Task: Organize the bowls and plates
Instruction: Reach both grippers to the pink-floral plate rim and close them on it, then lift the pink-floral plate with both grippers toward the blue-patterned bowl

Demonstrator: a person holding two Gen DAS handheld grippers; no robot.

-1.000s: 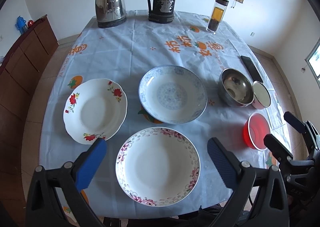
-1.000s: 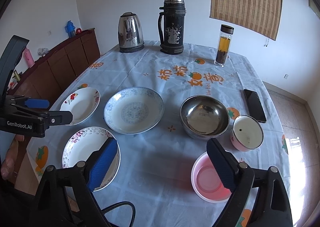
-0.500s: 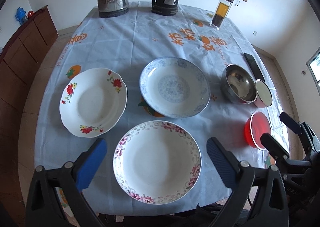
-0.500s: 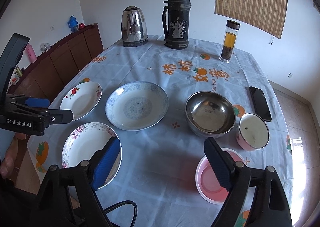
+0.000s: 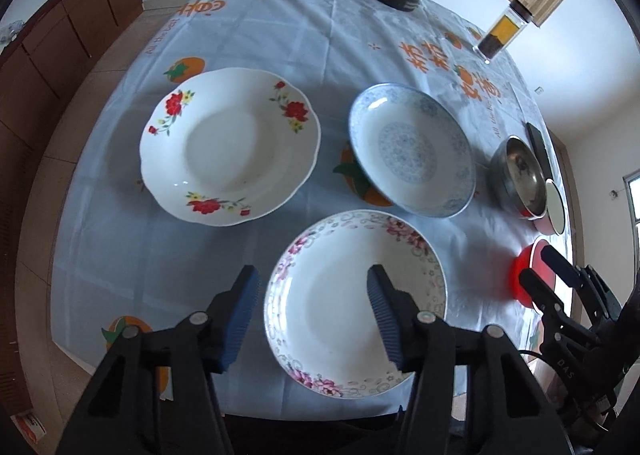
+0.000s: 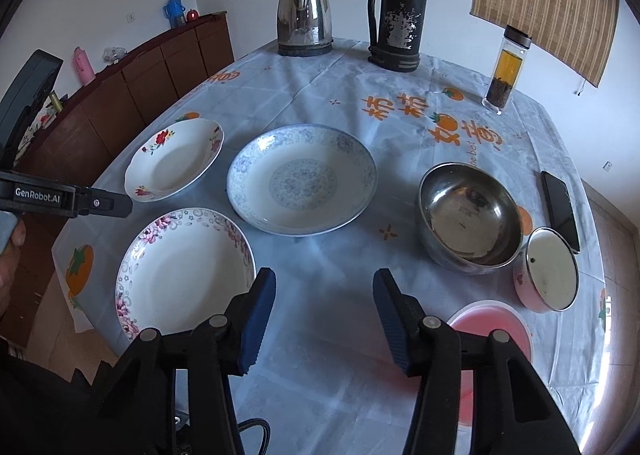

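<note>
Blue-padded left gripper (image 5: 312,313) hovers half-spread over the near pink-floral plate (image 5: 356,305), its jaws just narrowed, nothing clamped. Right gripper (image 6: 324,315), likewise just narrowed and empty, hangs above bare tablecloth (image 6: 320,263) between that plate and the pink bowl (image 6: 492,331). Red-floral plate (image 5: 230,145) lies far left, blue-patterned plate (image 5: 412,155) centre, steel bowl (image 6: 470,217) right.

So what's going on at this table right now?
A person holds a two-finger gripper in each hand over a table laid with three plates and three bowls. The left gripper hangs over the pink-flowered plate, its jaws straddling the near-left rim; they have just been closing but grip nothing yet. The right gripper is over bare cloth between that plate and the pink bowl, jaws also just narrowed, with nothing between them. Nothing is stacked yet.
</note>
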